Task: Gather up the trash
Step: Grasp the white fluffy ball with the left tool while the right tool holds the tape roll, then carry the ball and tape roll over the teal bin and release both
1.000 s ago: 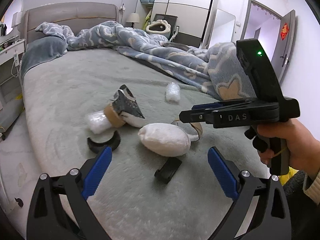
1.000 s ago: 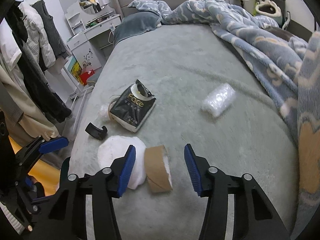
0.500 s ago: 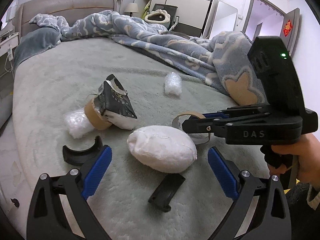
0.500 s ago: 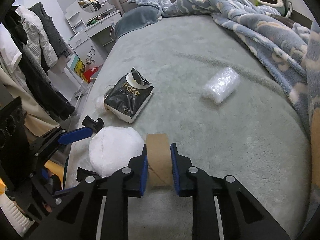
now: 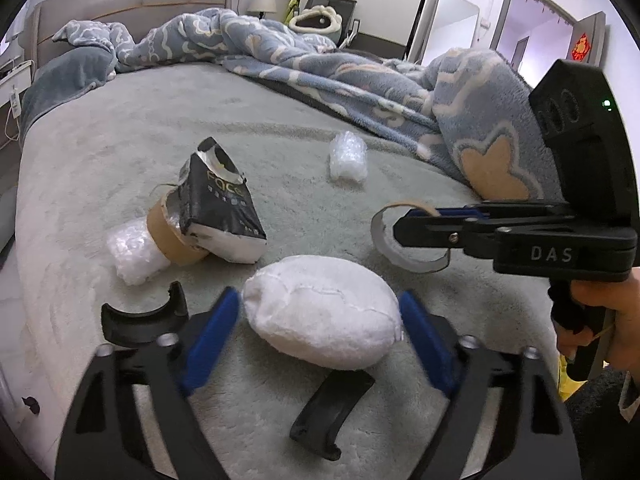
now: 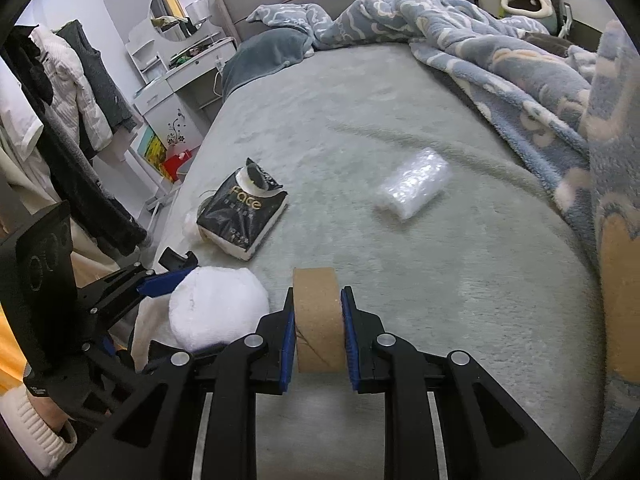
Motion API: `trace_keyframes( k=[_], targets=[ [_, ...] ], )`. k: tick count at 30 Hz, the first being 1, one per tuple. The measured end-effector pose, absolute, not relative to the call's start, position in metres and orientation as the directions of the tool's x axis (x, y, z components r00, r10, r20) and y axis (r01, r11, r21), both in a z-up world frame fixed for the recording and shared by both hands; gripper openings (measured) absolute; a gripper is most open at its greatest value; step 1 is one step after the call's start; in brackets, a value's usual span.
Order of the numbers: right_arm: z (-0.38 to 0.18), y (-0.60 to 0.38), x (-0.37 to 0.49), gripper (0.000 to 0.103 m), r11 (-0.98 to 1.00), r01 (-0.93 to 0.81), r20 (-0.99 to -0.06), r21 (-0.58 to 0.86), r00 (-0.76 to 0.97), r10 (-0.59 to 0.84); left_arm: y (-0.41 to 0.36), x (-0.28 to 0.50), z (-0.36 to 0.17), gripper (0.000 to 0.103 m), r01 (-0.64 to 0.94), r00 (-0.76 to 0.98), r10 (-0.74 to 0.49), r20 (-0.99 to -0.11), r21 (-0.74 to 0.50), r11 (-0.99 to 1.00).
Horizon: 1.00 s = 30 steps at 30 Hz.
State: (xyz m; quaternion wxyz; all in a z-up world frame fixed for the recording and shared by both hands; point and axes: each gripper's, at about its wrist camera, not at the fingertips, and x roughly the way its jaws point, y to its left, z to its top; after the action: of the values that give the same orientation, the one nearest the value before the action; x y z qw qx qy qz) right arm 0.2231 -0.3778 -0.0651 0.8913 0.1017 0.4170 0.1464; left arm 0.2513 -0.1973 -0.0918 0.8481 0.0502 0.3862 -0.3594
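Observation:
A white fluffy pad lies on the grey-green bed. It sits between the blue pads of my left gripper, whose jaws are closing and just reach its sides. My right gripper is shut on a brown cardboard tape ring, held just above the bed; from the left wrist view that ring hangs in the right gripper. Beyond lie a black tissue pack, a bubble-wrap roll, a brown tape core and crumpled clear plastic.
Two black curved plastic pieces lie near the bed's front edge. A rumpled blue blanket covers the far and right side. In the right wrist view, hanging clothes and a dressing table stand left of the bed.
My right gripper has shut on the cardboard ring. My left gripper has come forward and down to the white pad, and its jaws have narrowed around it.

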Motion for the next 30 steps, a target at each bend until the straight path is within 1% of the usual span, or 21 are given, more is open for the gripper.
trace_keyframes(
  k=[2,4,8,20,30],
  targets=[
    [-0.065,-0.381,0.223,0.021,0.937,-0.172,-0.715,0.304,0.609,0.344,-0.200,0.251,-0.092,0.074,0.648,0.440,-0.566,-0.697,-0.190,0.737],
    [-0.065,-0.381,0.222,0.021,0.937,-0.171,-0.716,0.304,0.609,0.343,-0.201,0.251,-0.091,0.068,0.648,0.444,-0.559,-0.700,-0.180,0.740],
    [-0.059,-0.382,0.219,0.021,0.938,-0.174,-0.709,0.301,0.616,0.342,-0.200,0.250,-0.086,0.061,0.637,0.454,-0.553,-0.699,-0.179,0.749],
    [-0.029,-0.370,0.210,0.021,0.945,-0.188,-0.690,0.268,0.647,0.325,-0.177,0.240,-0.039,0.060,0.589,0.548,-0.557,-0.623,-0.185,0.787],
    [-0.011,-0.339,0.204,0.021,0.955,-0.217,-0.697,0.201,0.654,0.295,-0.135,0.224,-0.022,0.060,0.495,0.606,-0.496,-0.622,-0.192,0.847]
  ],
)
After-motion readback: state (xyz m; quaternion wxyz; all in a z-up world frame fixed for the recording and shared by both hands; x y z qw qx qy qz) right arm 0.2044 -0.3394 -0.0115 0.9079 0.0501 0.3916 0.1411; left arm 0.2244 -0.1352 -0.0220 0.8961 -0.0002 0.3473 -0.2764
